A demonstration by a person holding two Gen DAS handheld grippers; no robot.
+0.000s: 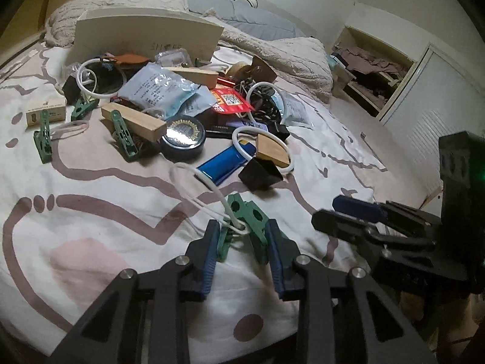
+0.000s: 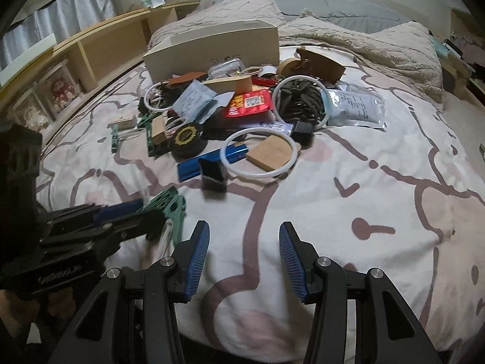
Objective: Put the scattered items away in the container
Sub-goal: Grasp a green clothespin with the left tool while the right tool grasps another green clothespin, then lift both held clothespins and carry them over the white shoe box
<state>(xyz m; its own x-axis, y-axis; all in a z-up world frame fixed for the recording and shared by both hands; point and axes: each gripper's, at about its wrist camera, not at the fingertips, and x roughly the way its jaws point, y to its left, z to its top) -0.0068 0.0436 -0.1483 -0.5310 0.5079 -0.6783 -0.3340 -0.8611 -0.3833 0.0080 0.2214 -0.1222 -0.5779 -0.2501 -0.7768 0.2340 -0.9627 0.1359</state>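
Note:
A green clothes clip point(image 1: 247, 217) with a thin white cord point(image 1: 197, 195) looped through it lies on the bedsheet at the near edge. My left gripper point(image 1: 242, 242) is shut on it, a blue pad against each side. The right wrist view shows the same green clip point(image 2: 172, 204) at the left gripper's point(image 2: 145, 212) tips. My right gripper point(image 2: 244, 242) stands open over bare sheet with nothing between its fingers; it also shows at the right as the right gripper point(image 1: 348, 215). The beige cardboard box point(image 1: 145, 33) stands open at the far side of the pile, also seen as the box point(image 2: 212, 45).
A heap of small things lies between me and the box: a blue flat bar point(image 1: 224, 163), a round black tin point(image 1: 182, 139), wooden blocks point(image 1: 133, 121), white rings point(image 2: 257, 151), more green clips point(image 1: 44, 142), pouches. Blankets and pillows lie behind. An open wardrobe point(image 1: 372, 72) stands at the right.

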